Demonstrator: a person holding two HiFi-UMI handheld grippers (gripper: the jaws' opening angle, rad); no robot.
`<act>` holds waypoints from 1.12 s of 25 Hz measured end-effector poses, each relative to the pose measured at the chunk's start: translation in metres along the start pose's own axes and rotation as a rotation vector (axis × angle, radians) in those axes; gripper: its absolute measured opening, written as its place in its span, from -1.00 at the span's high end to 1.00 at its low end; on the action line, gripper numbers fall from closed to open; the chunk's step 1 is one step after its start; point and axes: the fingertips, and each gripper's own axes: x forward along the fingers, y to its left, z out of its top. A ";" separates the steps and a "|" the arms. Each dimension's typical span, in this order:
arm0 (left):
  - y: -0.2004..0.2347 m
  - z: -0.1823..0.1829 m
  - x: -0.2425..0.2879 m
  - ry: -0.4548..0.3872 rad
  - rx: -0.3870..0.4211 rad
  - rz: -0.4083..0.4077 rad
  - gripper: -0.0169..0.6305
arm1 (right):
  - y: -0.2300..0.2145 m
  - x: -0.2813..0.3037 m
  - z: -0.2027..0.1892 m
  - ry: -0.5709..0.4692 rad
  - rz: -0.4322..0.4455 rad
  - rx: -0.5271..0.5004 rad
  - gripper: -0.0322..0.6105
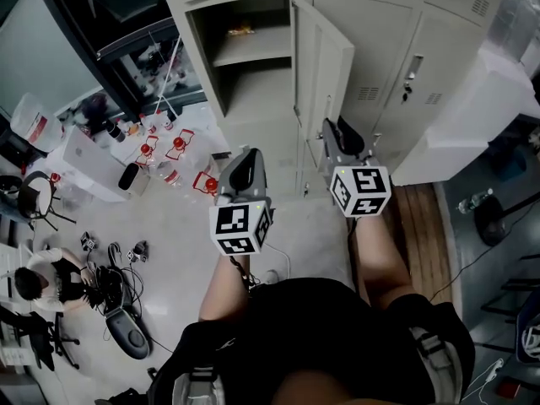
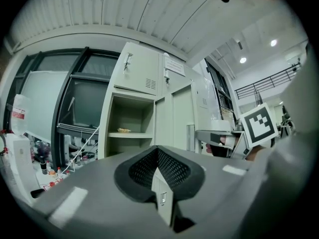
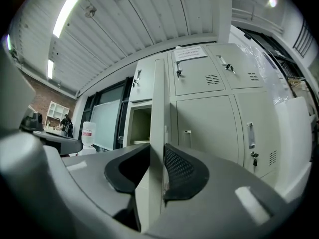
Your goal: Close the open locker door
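Observation:
The grey locker bank fills the top of the head view. One compartment [image 1: 249, 66] stands open, and its door [image 1: 319, 57] swings out toward me. My right gripper [image 1: 332, 131] is at the door's free edge. In the right gripper view the door edge [image 3: 158, 108] runs up between the jaws, and the right gripper [image 3: 157, 171] is shut on it, a pad against each face. My left gripper [image 1: 242, 154] hangs to the left, in front of the open compartment and touching nothing. The left gripper [image 2: 160, 176] shows a narrow gap with the locker front visible through it.
Closed lockers [image 1: 396, 49] stand right of the open door. A white cabinet [image 1: 460, 133] juts out at the right. Bottles with red caps [image 1: 179, 144], a white box [image 1: 89, 163] and cables litter the floor at left, where a person [image 1: 34, 281] sits.

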 end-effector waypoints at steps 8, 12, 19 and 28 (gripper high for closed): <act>0.028 -0.005 -0.015 0.008 -0.013 0.037 0.95 | 0.039 0.009 -0.001 0.013 0.054 -0.007 0.56; 0.041 -0.006 -0.019 0.010 -0.018 0.051 0.95 | 0.057 0.016 -0.001 0.016 0.082 -0.009 0.55; 0.063 -0.008 -0.028 0.006 -0.026 0.074 0.95 | 0.099 0.035 -0.003 0.020 0.106 -0.051 0.56; 0.106 -0.011 -0.043 0.010 -0.038 0.114 0.95 | 0.136 0.068 -0.006 0.034 0.052 -0.081 0.58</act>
